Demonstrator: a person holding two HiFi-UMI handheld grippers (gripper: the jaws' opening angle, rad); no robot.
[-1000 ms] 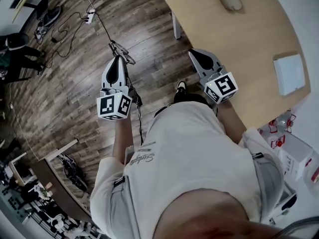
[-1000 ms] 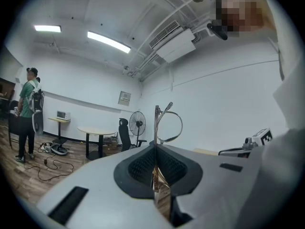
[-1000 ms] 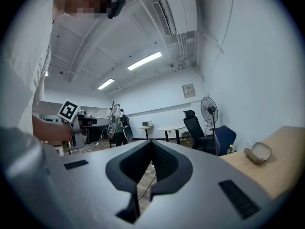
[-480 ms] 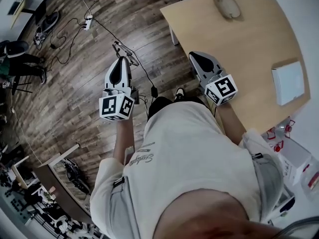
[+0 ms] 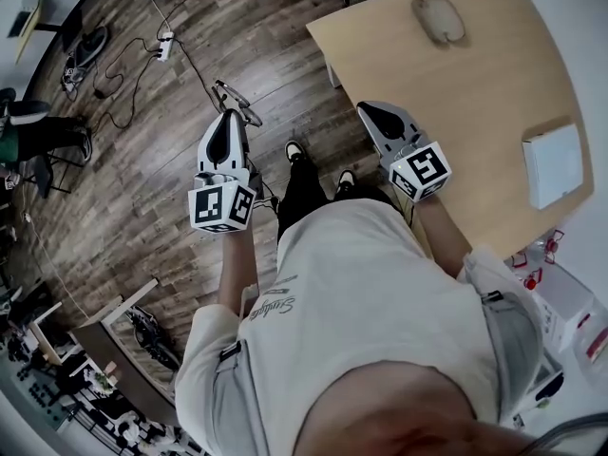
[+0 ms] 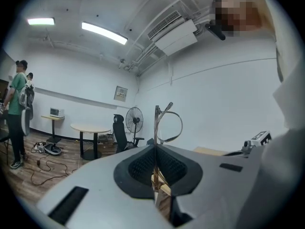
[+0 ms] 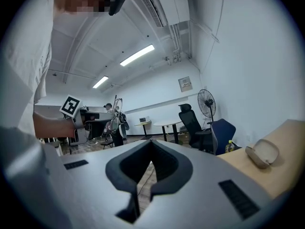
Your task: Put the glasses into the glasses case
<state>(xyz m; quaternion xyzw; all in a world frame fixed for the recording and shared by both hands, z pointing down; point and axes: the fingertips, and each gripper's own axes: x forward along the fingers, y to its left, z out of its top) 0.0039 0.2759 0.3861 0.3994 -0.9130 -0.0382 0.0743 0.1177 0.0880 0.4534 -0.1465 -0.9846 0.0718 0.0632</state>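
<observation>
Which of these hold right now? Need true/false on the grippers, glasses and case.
1. The left gripper is shut on the glasses. True.
2. The glasses already lie in the glasses case. False: the left gripper holds them over the floor, away from the case.
3. The right gripper holds the glasses case. False: its jaws are together on nothing, and the case lies on the table.
4. A white box lies on the table, apart from the case. True.
</observation>
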